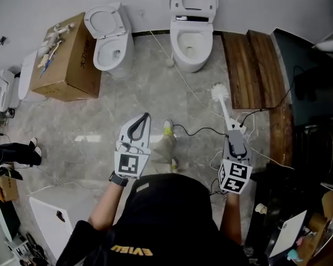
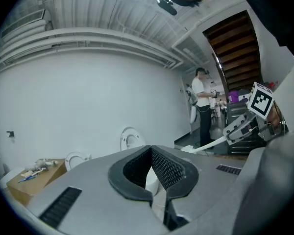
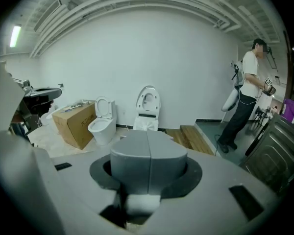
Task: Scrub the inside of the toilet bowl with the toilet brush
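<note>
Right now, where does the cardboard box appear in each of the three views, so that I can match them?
Head view: the cardboard box is at the upper left, near the wall.
Left gripper view: it is at the bottom left, past the gripper's body.
Right gripper view: it is left of centre, on the floor.
Shared landmark: the small toilet with its lid raised stands beside the box.

One cardboard box (image 1: 66, 60) is sitting by the wall. Two toilets are standing to its right: the nearer toilet (image 1: 110, 46) just beside it, the farther toilet (image 1: 192, 37) well apart from it. One toilet brush (image 1: 220, 95) is showing farther right still. Past it, two wooden boards are lying side by side, the left board (image 1: 236, 71) and the right board (image 1: 263, 65). Two grippers are showing below the box, the left gripper (image 1: 146, 116) and the right gripper (image 1: 231, 131). One bystander (image 3: 247, 92) is standing far right of the box.
</note>
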Demonstrator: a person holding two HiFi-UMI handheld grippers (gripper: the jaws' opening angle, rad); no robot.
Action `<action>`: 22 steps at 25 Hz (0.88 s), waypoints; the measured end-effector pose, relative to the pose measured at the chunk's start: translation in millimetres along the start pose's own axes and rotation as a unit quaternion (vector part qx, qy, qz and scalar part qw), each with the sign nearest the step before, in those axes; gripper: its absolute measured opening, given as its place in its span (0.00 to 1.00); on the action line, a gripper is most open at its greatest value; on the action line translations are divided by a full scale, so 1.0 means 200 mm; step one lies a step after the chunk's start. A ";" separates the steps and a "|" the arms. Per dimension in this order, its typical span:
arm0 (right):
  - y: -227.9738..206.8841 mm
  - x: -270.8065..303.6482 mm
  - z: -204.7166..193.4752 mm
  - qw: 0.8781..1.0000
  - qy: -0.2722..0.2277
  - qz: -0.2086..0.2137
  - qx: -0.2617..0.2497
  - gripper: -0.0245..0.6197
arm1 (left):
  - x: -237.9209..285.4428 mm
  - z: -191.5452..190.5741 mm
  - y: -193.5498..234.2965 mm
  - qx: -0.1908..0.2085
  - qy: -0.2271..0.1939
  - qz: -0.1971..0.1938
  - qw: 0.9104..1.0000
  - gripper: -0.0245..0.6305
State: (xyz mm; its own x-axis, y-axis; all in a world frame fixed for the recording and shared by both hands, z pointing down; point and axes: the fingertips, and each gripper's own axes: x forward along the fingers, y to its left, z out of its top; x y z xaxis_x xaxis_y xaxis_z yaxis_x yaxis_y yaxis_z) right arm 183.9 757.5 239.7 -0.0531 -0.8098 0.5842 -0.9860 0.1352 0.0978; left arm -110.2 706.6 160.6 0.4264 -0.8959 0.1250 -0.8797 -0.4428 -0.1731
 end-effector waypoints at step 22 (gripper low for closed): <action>-0.20 1.24 0.94 0.999 0.034 -0.019 -0.025 0.29 | 1.72 0.03 0.64 -0.045 -0.010 -0.057 0.997 0.07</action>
State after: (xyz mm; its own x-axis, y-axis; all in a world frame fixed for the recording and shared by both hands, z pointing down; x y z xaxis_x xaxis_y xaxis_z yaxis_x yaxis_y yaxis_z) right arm 180.2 443.6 229.9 -0.0040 -0.7741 0.6331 -0.9779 0.1353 0.1593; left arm -76.1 341.7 176.2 0.5283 -0.8407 0.1190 -0.8401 -0.5379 -0.0701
